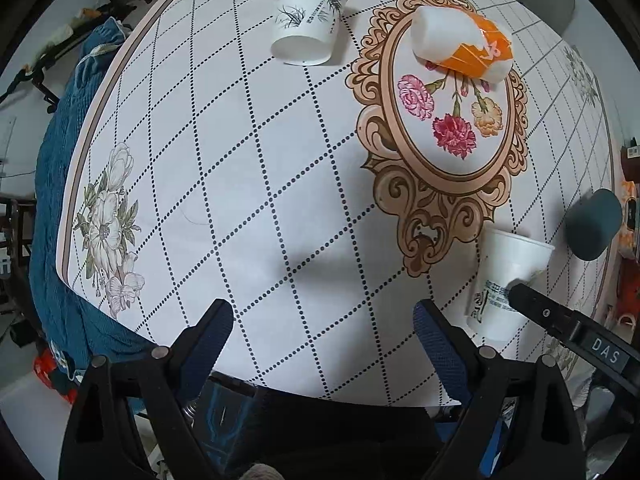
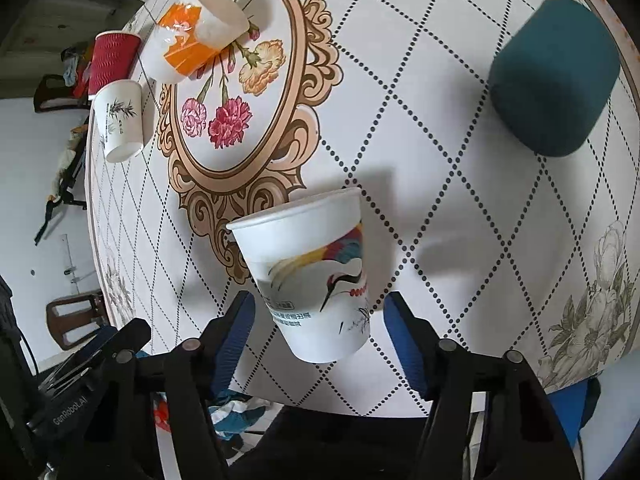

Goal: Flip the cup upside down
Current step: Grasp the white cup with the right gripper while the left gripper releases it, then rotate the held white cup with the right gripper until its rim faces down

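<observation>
Your right gripper [image 2: 318, 320] is closest: blue pads spread apart on either side of the crane-print paper cup [image 2: 310, 276], with a gap showing at each pad, so nothing is clamped. In the right wrist view the cup sits between the fingers at a tilt, wide rim up toward the ornate oval frame print [image 2: 240, 92], narrow base down toward you. Whether the base touches the tablecloth [image 2: 440, 160] or hangs just off it, you cannot tell. The left wrist view shows the same cup [image 1: 504, 280] near the table's front edge with a right finger at its wall.

Your left gripper [image 1: 324, 328] is also wide apart, holding nothing, over bare cloth.

Handling guess: thin paper, very light, walls dent easily and the coated print is likely a bit slick. Take it mid-wall or slightly below, pads on opposite sides, squeeze gently; too hard and it ovals or pops out. Avoid pinching the rolled rim alone.

Other cups lie farther off: orange-patterned cup [image 2: 188, 40] on its side, bamboo-print cup [image 2: 120, 120], red ribbed cup [image 2: 112, 60]. Dark teal cylinder [image 2: 554, 76] is well apart at right.
</observation>
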Demonstrator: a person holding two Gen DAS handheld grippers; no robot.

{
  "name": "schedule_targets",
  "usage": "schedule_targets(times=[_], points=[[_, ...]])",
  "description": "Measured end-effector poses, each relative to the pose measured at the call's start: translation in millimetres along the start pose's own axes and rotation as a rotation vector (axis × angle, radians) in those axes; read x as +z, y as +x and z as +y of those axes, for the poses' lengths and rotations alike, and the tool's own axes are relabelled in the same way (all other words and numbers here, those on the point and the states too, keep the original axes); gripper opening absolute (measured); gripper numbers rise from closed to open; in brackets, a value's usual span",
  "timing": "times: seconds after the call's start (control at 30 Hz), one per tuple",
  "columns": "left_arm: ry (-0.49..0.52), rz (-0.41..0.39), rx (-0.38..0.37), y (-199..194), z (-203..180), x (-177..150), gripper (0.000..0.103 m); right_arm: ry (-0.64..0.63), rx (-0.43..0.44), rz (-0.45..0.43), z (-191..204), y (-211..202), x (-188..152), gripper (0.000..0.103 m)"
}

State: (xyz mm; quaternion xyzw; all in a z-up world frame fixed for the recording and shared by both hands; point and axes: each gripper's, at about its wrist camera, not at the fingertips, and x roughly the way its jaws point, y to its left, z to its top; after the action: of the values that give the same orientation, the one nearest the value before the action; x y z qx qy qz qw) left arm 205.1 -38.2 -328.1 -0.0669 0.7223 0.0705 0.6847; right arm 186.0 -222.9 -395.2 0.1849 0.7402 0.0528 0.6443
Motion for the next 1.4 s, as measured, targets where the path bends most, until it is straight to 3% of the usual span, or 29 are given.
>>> schedule_targets(times=[0.17, 0.27, 0.33, 0.37, 0.43, 0.6, 0.73, 0.8, 0.93, 1.1, 1.23, 1.4], points=[[0.032, -0.020, 0.010, 2.9, 2.3, -2.6, 0.092, -0.073, -0.066, -0.006, 9.2, -8.3, -4.0, 0.068], [0.062, -0.028, 0.022, 8.1, 0.0, -2.5, 0.092, -0.202, -0.163, -0.019, 22.8, -21.3, -8.1, 0.071], [0.078, -0.031, 0.026, 12.9, -1.2, -2.1, 0.092, -0.337, -0.259, -0.043, 36.1, -33.3, -12.2, 0.082], [0.085, -0.033, 0.029, 15.4, -0.9, -2.1, 0.092, -0.407, -0.305, -0.054, 40.9, -39.5, -14.7, 0.083], [0.105, -0.036, 0.037, 21.4, -2.2, -2.2, 0.092, -0.603, -0.439, -0.083, 59.2, -47.5, -21.6, 0.083], [0.136, -0.012, 0.026, 40.6, -11.8, 2.8, 0.092, -1.280, -0.821, -0.140, 100.5, -40.0, -61.5, 0.086], [0.156, 0.017, 0.000, 57.4, -13.3, 1.3, 0.092, -1.833, -1.115, -0.076, 101.3, 1.2, -101.8, 0.086], [0.154, 0.040, -0.016, 66.0, -13.4, 1.9, 0.092, -2.027, -1.190, -0.020, 95.7, 19.1, -114.5, 0.086], [0.158, 0.070, -0.015, 82.6, -12.3, -0.3, 0.092, -2.399, -1.279, 0.127, 70.5, 46.8, -135.1, 0.086], [0.140, 0.110, -0.018, 102.6, -4.9, -4.2, 0.093, -2.786, -1.342, 0.232, 38.4, 65.1, -145.2, 0.086], [0.132, 0.115, -0.019, 115.5, 0.8, -6.9, 0.093, -3.025, -1.359, 0.291, 24.3, 69.9, -135.3, 0.086], [0.127, 0.106, -0.014, 116.6, -6.4, -11.1, 0.093, -3.159, -1.354, 0.341, 25.9, 71.2, -119.1, 0.086]])
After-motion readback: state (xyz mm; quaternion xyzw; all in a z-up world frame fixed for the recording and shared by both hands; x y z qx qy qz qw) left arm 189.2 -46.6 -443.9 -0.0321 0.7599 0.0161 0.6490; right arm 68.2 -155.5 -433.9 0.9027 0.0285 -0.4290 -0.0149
